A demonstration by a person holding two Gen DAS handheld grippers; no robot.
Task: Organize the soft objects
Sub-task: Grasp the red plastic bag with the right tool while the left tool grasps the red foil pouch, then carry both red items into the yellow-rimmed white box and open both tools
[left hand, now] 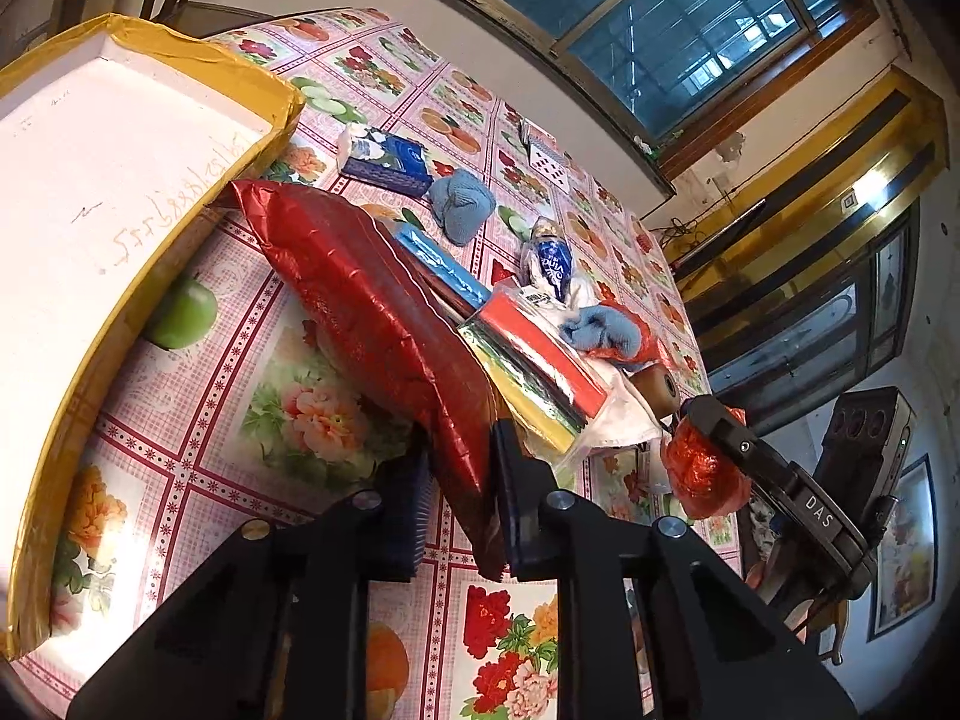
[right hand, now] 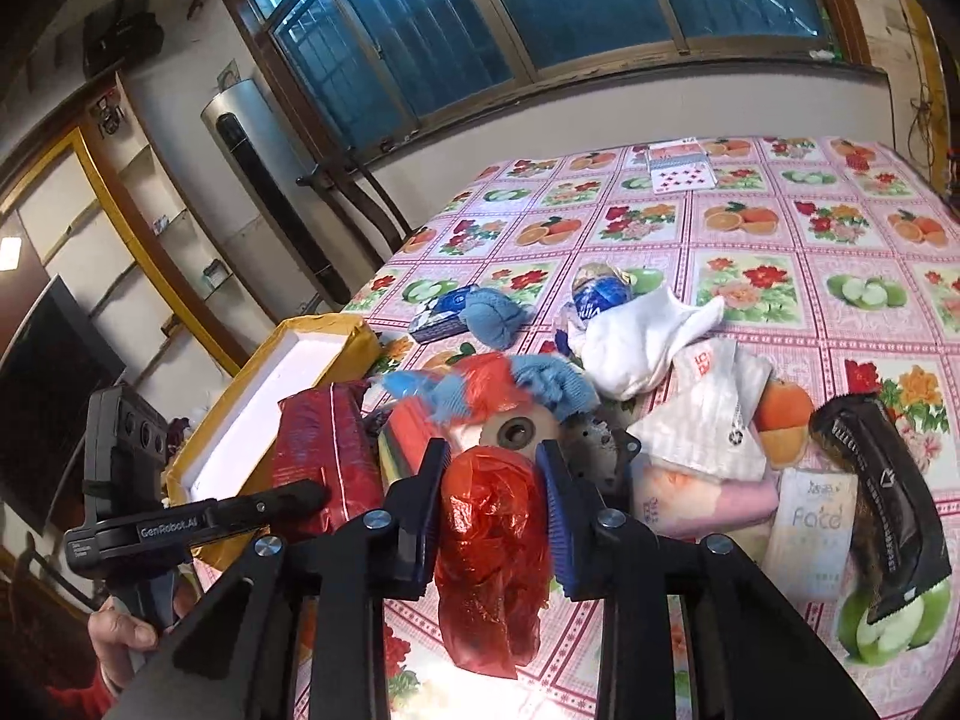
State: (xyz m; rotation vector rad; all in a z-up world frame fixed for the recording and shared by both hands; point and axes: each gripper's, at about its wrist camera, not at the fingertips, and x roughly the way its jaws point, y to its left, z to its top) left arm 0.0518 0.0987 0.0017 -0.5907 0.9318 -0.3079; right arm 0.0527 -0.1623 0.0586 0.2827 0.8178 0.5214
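My left gripper (left hand: 459, 474) is shut on the lower edge of a shiny red foil pack (left hand: 384, 324), which slants up toward the open white box with yellow taped walls (left hand: 198, 192). My right gripper (right hand: 492, 498) is shut on a crumpled red plastic bag (right hand: 489, 546) that hangs between its blue pads; the same bag (left hand: 702, 471) shows at the right in the left wrist view. Behind it lie a blue knitted cloth (right hand: 540, 384), a white sock (right hand: 636, 342) and a second blue knitted piece (right hand: 492, 312). The red foil pack (right hand: 324, 456) rests against the box (right hand: 270, 408).
A flowered tablecloth (right hand: 750, 228) covers the table. On it sit a blue tissue pack (left hand: 390, 159), coloured foil sheets (left hand: 534, 372), a blue-white wrapped item (right hand: 600, 294), a white bag (right hand: 708, 408), a pink pack (right hand: 708, 498), a dark sachet (right hand: 882, 510) and playing cards (right hand: 681, 171). A hand (right hand: 120, 630) holds the left gripper.
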